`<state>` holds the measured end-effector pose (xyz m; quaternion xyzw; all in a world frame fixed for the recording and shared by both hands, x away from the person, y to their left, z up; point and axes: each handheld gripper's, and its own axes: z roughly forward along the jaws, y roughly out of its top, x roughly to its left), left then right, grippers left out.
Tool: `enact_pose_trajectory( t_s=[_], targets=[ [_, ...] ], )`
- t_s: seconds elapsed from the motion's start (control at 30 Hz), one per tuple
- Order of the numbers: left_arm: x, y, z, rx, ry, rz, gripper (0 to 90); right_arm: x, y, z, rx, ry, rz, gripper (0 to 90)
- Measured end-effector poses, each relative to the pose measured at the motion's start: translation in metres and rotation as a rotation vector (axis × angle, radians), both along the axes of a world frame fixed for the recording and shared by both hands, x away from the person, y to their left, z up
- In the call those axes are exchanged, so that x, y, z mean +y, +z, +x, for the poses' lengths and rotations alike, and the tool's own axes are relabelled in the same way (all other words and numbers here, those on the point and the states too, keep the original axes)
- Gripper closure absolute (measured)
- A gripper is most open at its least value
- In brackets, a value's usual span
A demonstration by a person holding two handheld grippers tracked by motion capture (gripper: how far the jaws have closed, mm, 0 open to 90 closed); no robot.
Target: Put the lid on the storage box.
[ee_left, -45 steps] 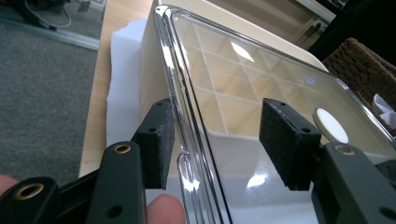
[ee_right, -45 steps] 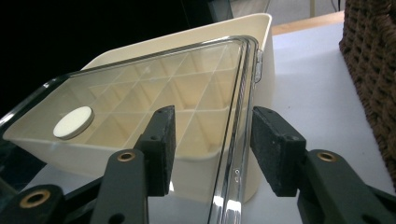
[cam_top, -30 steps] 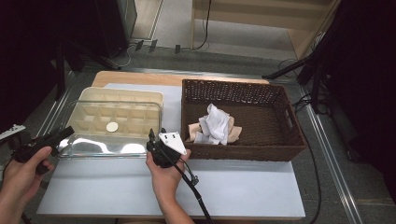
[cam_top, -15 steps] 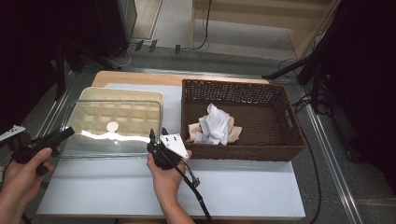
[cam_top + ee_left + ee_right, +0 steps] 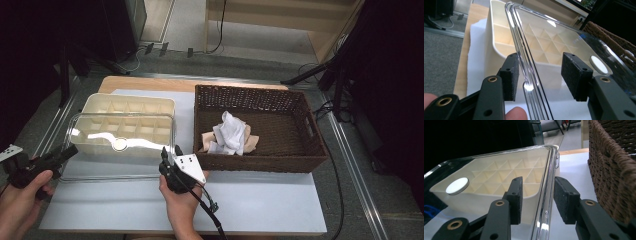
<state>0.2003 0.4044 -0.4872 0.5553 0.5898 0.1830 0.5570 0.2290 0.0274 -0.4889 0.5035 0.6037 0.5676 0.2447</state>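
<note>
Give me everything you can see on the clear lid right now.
The clear lid is a transparent, glossy plastic rectangle with rounded corners and a raised rim, bearing a white round sticker. It is tilted over the cream compartment tray, covering its near part and reaching toward the person. The left gripper has the lid's left rim between its jaws, one pad against it; the right gripper straddles the right rim. Whether either clamps it I cannot tell.

No legible text or labels.
</note>
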Motion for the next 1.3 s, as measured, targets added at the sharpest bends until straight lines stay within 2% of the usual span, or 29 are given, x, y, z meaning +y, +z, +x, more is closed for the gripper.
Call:
enact_pose_trajectory(
  t_s=[0.17, 0.2, 0.53, 0.7, 1.03, 1.3],
  targets=[
    [-0.005, -0.001, -0.015, -0.001, -0.004, 0.006, 49.9, -0.004, -0.002, -0.017, -0.013, -0.001, -0.012, 61.1],
    [-0.006, -0.002, -0.018, 0.0, -0.006, 0.004, 49.8, -0.005, -0.004, -0.025, -0.017, -0.003, -0.011, 61.1],
    [-0.008, -0.016, -0.038, 0.026, -0.027, 0.0, 49.4, -0.01, -0.009, -0.049, -0.051, -0.004, -0.009, 60.6],
    [-0.01, -0.019, -0.044, 0.028, -0.028, 0.006, 49.2, -0.011, -0.018, -0.059, -0.033, -0.007, -0.002, 60.2],
    [-0.013, -0.026, -0.059, 0.034, -0.03, 0.01, 49.1, -0.015, -0.026, -0.075, -0.022, -0.011, 0.0, 60.0],
    [-0.009, -0.035, -0.073, 0.048, -0.035, 0.0, 48.8, -0.011, -0.033, -0.093, -0.022, -0.009, -0.018, 58.9]
  ],
)
